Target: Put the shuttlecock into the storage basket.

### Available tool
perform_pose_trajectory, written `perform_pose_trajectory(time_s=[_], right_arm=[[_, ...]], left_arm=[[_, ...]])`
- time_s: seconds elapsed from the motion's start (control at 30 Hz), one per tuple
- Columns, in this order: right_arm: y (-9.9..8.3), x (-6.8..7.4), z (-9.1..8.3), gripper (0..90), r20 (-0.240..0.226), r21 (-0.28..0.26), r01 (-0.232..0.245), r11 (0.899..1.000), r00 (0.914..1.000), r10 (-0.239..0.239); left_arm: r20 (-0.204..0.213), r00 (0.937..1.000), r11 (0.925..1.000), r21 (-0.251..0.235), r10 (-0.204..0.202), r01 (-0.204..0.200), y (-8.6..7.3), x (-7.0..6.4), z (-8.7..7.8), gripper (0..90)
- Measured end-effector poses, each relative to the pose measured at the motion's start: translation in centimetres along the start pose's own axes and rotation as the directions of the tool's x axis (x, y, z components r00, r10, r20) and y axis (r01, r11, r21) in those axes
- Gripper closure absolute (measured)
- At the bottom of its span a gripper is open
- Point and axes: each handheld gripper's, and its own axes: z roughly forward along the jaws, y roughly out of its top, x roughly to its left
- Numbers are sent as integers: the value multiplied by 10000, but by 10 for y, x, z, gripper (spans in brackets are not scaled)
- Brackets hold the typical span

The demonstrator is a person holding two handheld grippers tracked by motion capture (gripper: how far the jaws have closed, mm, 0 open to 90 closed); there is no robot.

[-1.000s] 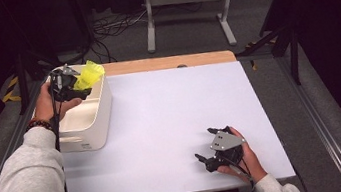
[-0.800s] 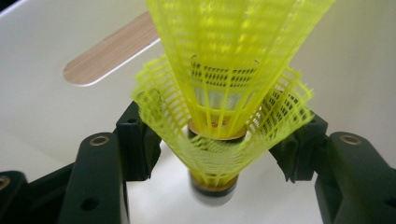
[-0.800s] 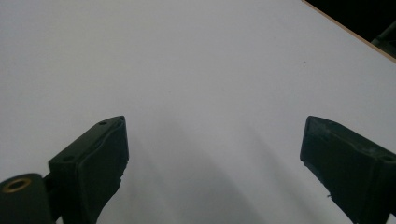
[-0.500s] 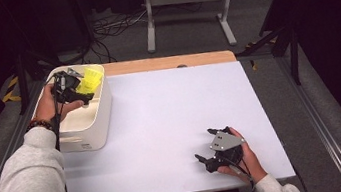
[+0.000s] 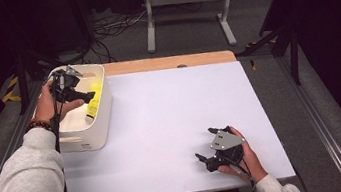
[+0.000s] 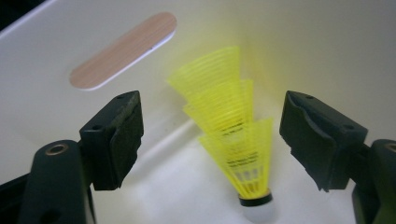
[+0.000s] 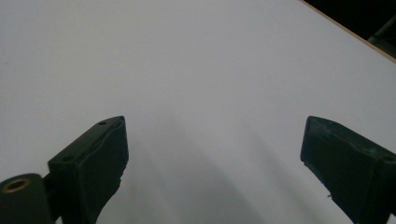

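From the high view, my left gripper (image 5: 88, 95) hangs inside the white bin (image 5: 103, 116) at the table's (image 5: 171, 116) left edge, its jaws pointing toward the bin's right wall. The yellow shuttlecocks (image 5: 94, 97) lie against the inside of that wall, just past my jaws. My right gripper (image 5: 204, 147) rests low on the white table top near its front right corner, well apart from the bin, jaws spread and pointing left.

In the left gripper view, my left gripper (image 6: 212, 140) stands wide open with nothing pinched. The yellow shuttlecocks (image 6: 231, 135), stacked one in another, stand between the jaws but touch neither pad; the white cork tip rests on the bin floor, the skirts leaning into the corner. A wood-coloured handle slot (image 6: 123, 50) shows in the bin wall up left.

In the right gripper view, my right gripper (image 7: 212, 154) is spread wide over bare white table, gripping nothing.
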Motion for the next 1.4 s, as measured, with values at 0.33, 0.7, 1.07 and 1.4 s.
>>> perform_pose_trajectory(time_s=[0.33, 0.7, 1.07, 1.4], right_arm=[[2, -1, -3, 81, 164, -129, 25, 9999, 9999, -23], [3, -1, -5, 81, 265, -268, 16, 9996, 9996, -9], [4, 0, -6, 81, 289, -281, 52, 9996, 9996, -44], [4, 1, -5, 81, 274, -230, 41, 9997, 9996, -35]], left_arm=[[-619, 9967, 9950, -816, 527, -577, 2, -2, -22, 221], [-446, 9968, 9800, -1849, 660, -732, 2, -6, -40, 239], [-309, 9979, 9567, -2842, 564, -628, -3, -14, -54, 250], [-561, 9979, 9390, -3402, 331, -502, -8, -16, -63, 198]])
